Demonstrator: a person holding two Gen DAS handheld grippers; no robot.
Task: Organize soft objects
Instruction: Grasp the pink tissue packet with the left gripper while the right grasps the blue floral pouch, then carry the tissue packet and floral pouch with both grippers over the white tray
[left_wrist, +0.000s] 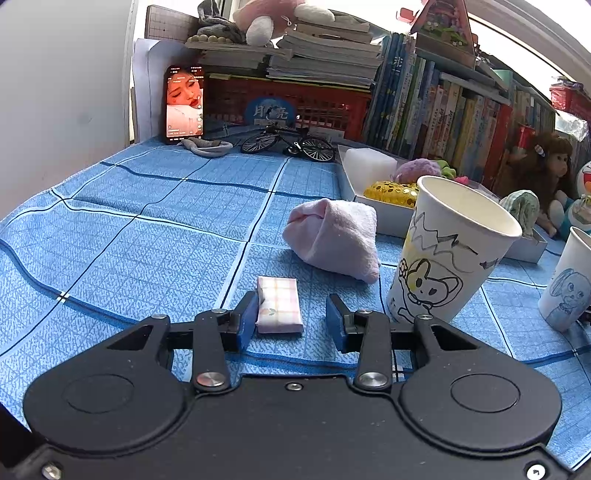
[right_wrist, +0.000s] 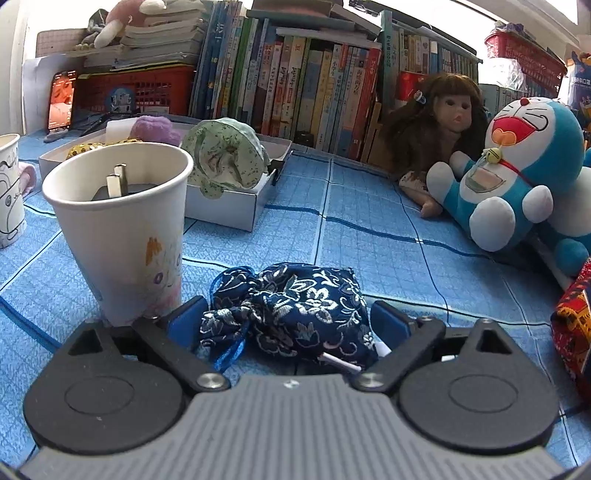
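Blue checked tablecloth (left_wrist: 147, 229) lies under both our grippers: left gripper (left_wrist: 291, 319) open around a small pink plaid tissue pack (left_wrist: 279, 306); right gripper (right_wrist: 288, 325) wide, straddling a navy floral drawstring pouch (right_wrist: 295, 310).

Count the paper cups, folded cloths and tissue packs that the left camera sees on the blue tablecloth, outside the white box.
paper cups: 2
pink folded cloth: 1
tissue pack: 1
Total: 4
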